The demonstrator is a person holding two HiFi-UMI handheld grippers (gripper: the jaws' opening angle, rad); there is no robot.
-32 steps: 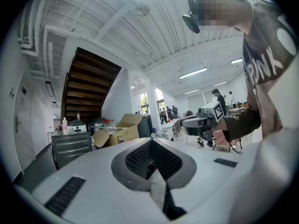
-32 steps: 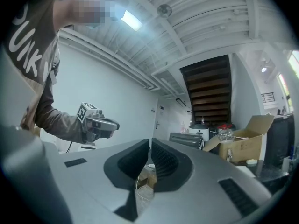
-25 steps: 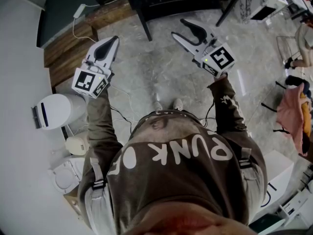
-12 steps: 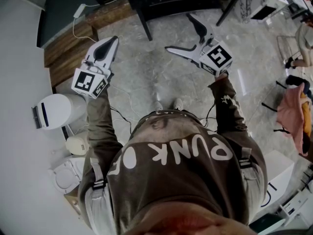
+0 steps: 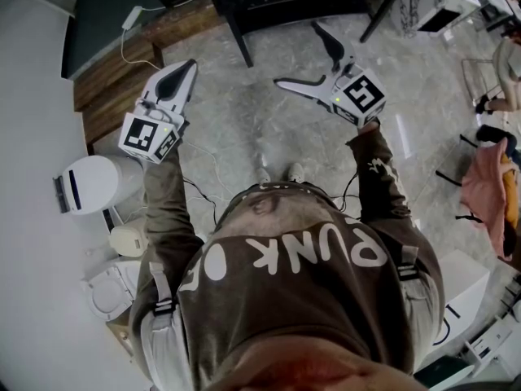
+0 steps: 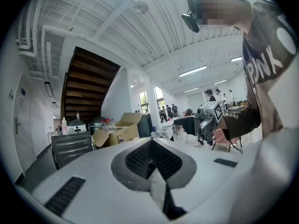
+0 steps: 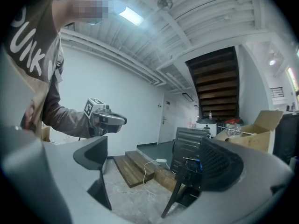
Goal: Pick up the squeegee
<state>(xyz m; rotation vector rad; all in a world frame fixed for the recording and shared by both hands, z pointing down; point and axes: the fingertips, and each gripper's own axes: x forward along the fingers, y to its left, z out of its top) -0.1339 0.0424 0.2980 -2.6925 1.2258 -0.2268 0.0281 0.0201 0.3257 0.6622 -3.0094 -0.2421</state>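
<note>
Right fingers (image 5: 295,85) opening, empty, above floor (image 5: 244,116)

Brown sweatshirt (image 5: 301,308) with white lettering (image 5: 326,255), mottled grey floor (image 5: 244,120), brown wooden steps (image 5: 110,84), white wall (image 5: 32,96), black table (image 5: 285,2)

We stand on the floor (image 5: 244,129) with a table (image 5: 326,2) ahead of us. Wooden steps (image 5: 110,88) lie to our left, and a cable (image 5: 123,46) trails across them. Our left gripper (image 5: 189,70) hangs over the floor, just right of those steps. A bin (image 5: 91,184) sits beside our left arm. Clothes (image 5: 488,190) hang far off to our right.
</note>
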